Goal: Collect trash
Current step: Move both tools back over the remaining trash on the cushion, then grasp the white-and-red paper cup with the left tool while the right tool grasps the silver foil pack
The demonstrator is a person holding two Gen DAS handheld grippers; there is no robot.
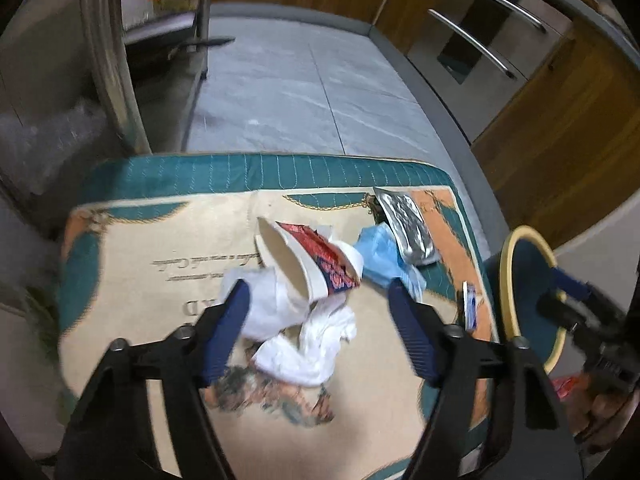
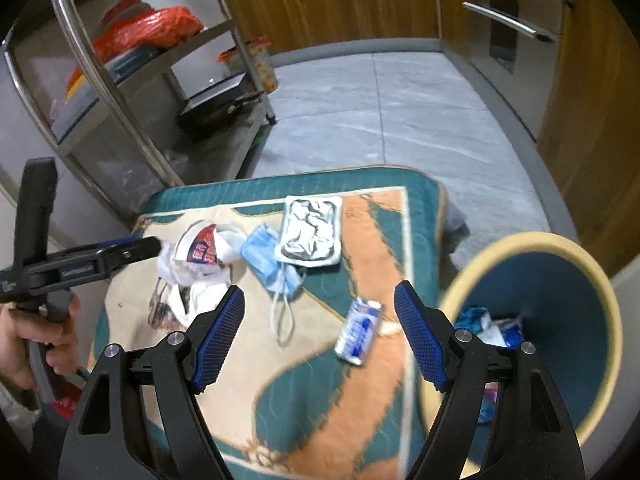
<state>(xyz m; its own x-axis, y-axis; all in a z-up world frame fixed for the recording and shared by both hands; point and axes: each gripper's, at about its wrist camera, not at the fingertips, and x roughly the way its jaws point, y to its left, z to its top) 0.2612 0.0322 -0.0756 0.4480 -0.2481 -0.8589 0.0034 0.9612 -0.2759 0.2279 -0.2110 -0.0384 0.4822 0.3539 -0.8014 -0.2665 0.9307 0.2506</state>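
A crushed paper cup lies on crumpled white tissue on a patterned cloth. My left gripper is open just above them, fingers on either side. A blue face mask, a silver foil packet and a small blue-white wrapper lie further right. My right gripper is open and empty above the wrapper. The blue bin with a yellow rim stands at the right, with some trash inside.
A metal shelf rack with a red bag and a dark pan stands at the back left. Grey tiled floor lies beyond the cloth. Wooden cabinets with metal handles line the back and right.
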